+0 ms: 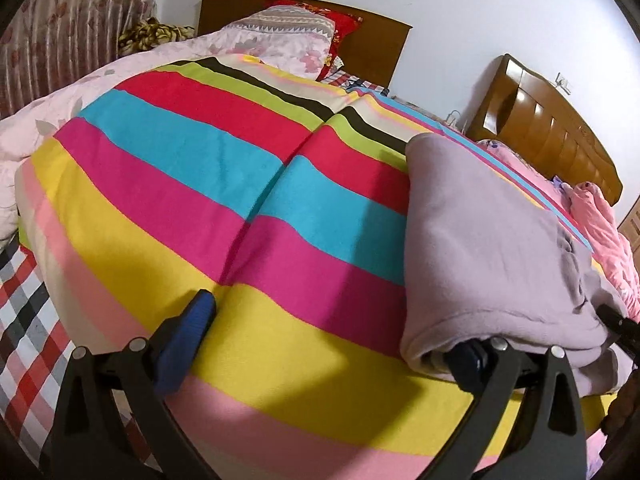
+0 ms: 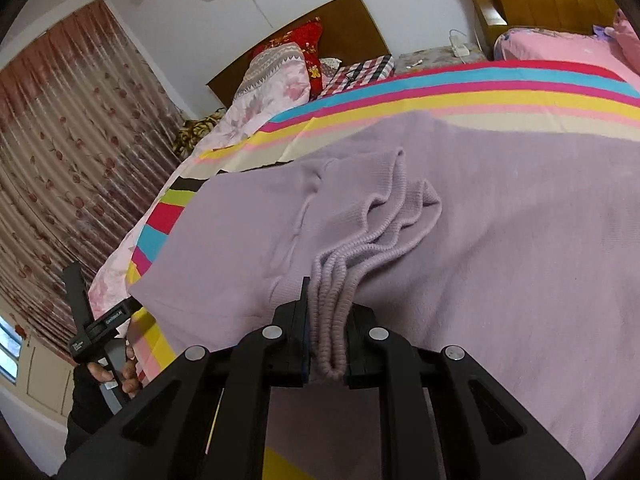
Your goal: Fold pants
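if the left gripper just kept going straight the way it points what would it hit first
Most likely the striped bedspread. The left gripper angles down at it with open jaws, nothing between them. The folded lilac pants drape over its right-side finger, off to the side of that line. Depth is unclear.

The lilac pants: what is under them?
The pants lie on a striped sheet. The sheet shows around them, but the part beneath them is covered.

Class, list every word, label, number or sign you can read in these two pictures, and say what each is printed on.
White print on the left claw's black body: a short word, too small and blurred to read.
A second white label lower on the same body: also unreadable.
Pants, striped bedspread, pillows, headboards: no text visible.
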`<state>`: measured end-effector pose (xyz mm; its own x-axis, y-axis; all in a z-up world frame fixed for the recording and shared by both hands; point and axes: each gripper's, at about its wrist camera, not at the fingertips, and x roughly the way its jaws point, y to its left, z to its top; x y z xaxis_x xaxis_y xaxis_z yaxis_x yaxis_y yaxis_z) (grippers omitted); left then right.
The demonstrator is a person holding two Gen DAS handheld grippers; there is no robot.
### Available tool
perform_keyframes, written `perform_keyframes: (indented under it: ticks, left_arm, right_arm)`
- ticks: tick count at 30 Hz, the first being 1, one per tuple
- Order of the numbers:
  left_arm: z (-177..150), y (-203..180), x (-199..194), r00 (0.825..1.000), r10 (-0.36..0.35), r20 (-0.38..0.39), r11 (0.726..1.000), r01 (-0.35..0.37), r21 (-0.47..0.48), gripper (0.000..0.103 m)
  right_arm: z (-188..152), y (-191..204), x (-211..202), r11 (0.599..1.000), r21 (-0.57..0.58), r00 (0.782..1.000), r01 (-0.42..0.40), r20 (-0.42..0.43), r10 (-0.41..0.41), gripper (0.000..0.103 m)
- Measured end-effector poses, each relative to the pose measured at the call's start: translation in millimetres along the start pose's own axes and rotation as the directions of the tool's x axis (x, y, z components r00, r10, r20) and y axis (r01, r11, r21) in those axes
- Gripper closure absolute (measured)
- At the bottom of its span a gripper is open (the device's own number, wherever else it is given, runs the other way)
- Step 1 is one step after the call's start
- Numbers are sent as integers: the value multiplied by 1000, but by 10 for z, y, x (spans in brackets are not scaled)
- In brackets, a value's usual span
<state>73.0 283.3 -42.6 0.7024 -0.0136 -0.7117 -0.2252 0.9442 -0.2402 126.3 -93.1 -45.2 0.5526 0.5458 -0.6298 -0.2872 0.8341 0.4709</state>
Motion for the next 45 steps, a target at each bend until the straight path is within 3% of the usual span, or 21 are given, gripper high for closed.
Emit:
perform_keyframes:
  ticks: [4,10,12,15,18,19,22,23,25,29,31,33,36,38,40,43,45]
  left_arm:
    - [-24,12,-13,1000,-4,7,1000,4,-12,1]
    - [-26,117,-30,998,-60,28,994,62,-88,1]
    - [-38,108,-24,998,-55,31,995,58,-79,1]
    - [-53,22,-3,1000,-3,11,1000,3,5,1]
    - [-119,-58,-136,999,28,26,994,-30,110,1]
    - [-163,-82,-225,999,36,31,986,-40,160,1]
    - [-376,-164,-526,996,70,55,943,-84,323,2]
    - [-441,-198,-639,996,64,65,927,-84,365,2]
    - [-439,-304,-892,994,9,111,919,-52,392,2]
    - [-50,-711,-1148,966,-151,212,937,71,342,2]
    - [157,-993,-995,965,-188,184,931,115,347,2]
    - [315,-1265,-659,975,-197,103,921,148,361,2]
    - [367,-1419,-89,992,-113,-61,931,127,342,2]
    - [264,-1385,307,985,-17,-170,944,72,322,2]
    - [145,-1446,331,992,26,-127,925,24,380,1]
    - [204,-1444,339,988,51,-145,934,4,357,1]
    - [233,-1484,225,987,94,-127,936,-45,348,2]
  right_arm:
    - [-24,14,35,1000,-5,1000,1,-3,-1,89]
    - [6,74,-44,998,17,998,-66,24,65,89]
    - [-24,43,-1,999,12,999,-43,-4,43,89]
    - [-107,-37,108,1000,-7,999,16,-42,-16,86]
    - [-111,7,-16,997,-56,997,51,-55,-54,59]
    - [-133,15,-122,995,-81,997,66,-37,-69,50]
    - [-198,6,-401,981,-136,990,140,35,-136,48]
    - [-217,27,-504,968,-172,983,182,70,-172,49]
    - [-184,101,-566,957,-219,980,189,96,-172,49]
    - [-59,462,-419,924,-339,982,178,115,-147,49]
    - [-12,669,-205,907,-391,988,155,76,-136,49]
    - [-16,734,-23,905,-401,989,141,22,-144,49]
    - [-161,636,222,898,-414,977,147,-79,-196,49]
    - [-227,545,191,907,-404,985,120,-65,-159,49]
    - [-229,473,124,920,-382,989,88,-78,-127,49]
    - [-212,411,-21,932,-353,989,77,-89,-115,49]
    - [-171,282,-362,954,-290,996,82,-11,-89,48]
